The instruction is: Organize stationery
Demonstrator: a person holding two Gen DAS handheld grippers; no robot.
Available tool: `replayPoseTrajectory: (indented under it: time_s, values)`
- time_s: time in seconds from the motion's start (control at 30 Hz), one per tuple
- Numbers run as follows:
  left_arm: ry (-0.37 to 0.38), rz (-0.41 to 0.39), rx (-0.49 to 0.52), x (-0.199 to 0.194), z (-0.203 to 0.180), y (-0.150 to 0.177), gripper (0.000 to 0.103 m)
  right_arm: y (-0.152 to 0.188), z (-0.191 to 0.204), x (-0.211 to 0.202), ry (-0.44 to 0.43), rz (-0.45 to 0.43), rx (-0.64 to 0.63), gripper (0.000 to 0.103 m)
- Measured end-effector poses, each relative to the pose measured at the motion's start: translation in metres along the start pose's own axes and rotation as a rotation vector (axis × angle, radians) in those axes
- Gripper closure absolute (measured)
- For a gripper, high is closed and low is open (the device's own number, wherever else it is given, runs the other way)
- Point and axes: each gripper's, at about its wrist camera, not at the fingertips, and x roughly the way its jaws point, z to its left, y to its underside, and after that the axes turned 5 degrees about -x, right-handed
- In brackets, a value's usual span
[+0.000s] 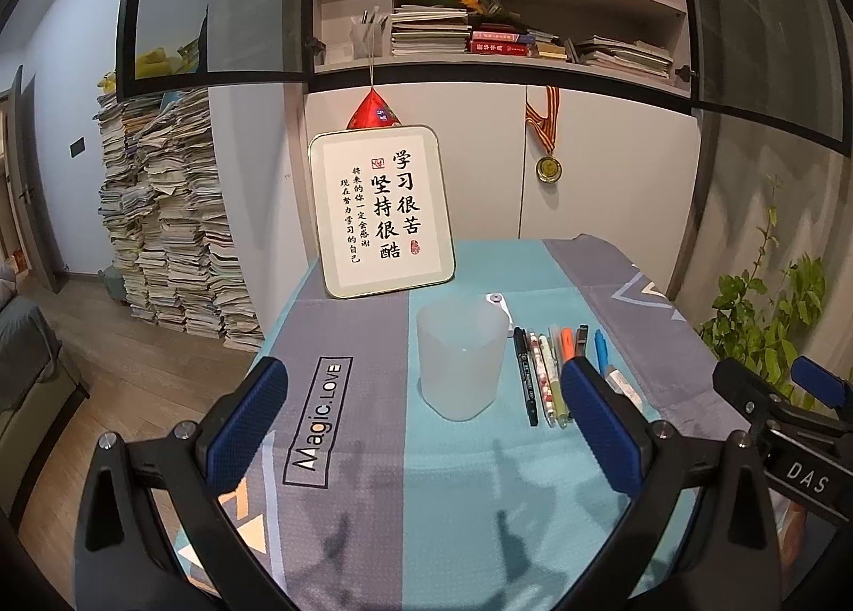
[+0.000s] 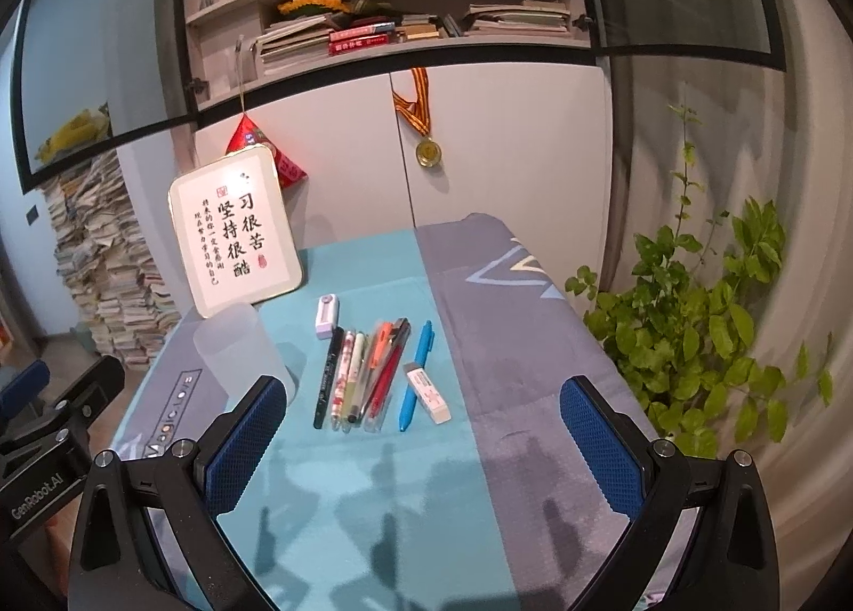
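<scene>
Both grippers hang over the near end of the table point(image 2: 533, 323), jaws spread wide and holding nothing, so the sorting has not begun as far as I can judge. Straight ahead of the left gripper point(image 1: 424, 411) stands the frosted plastic cup point(image 1: 461, 360), upright and seemingly empty, which looks like the place the stationery is meant to go. Ahead of the right gripper point(image 2: 424, 429), and a little to its left, lies a tidy row of pens point(image 2: 362, 376) side by side, with a black marker point(image 2: 328, 376) at the left end, a blue pen point(image 2: 416, 376) at the right, and a white eraser point(image 2: 429, 392) just beside the blue pen. A small white correction tape point(image 2: 326, 316) lies beyond the row, nearer the framed calligraphy plaque point(image 2: 234, 232). The pens lie close together, some touching, so I would take an end one first, probably the blue pen, closing across its barrel near the middle so it lifts level without dragging its neighbour. Steadying the light cup with the left gripper would keep it from tipping as pens drop in.
</scene>
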Motion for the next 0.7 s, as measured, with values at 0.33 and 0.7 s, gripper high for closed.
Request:
replayPoseTrajectory:
  time_s: [0.33, 0.7]
  values:
    - [0.0, 0.0, 0.001, 0.0002, -0.0003, 0.0013, 0.001, -0.0022, -0.0008, 0.0004, 0.002, -0.002, -0.012, 0.0]
    - [0.001, -0.005, 0.012, -0.002, -0.0013, 0.0034, 0.001, -0.0024, 0.0002, -0.0046, 0.004, -0.012, -0.01, 0.0]
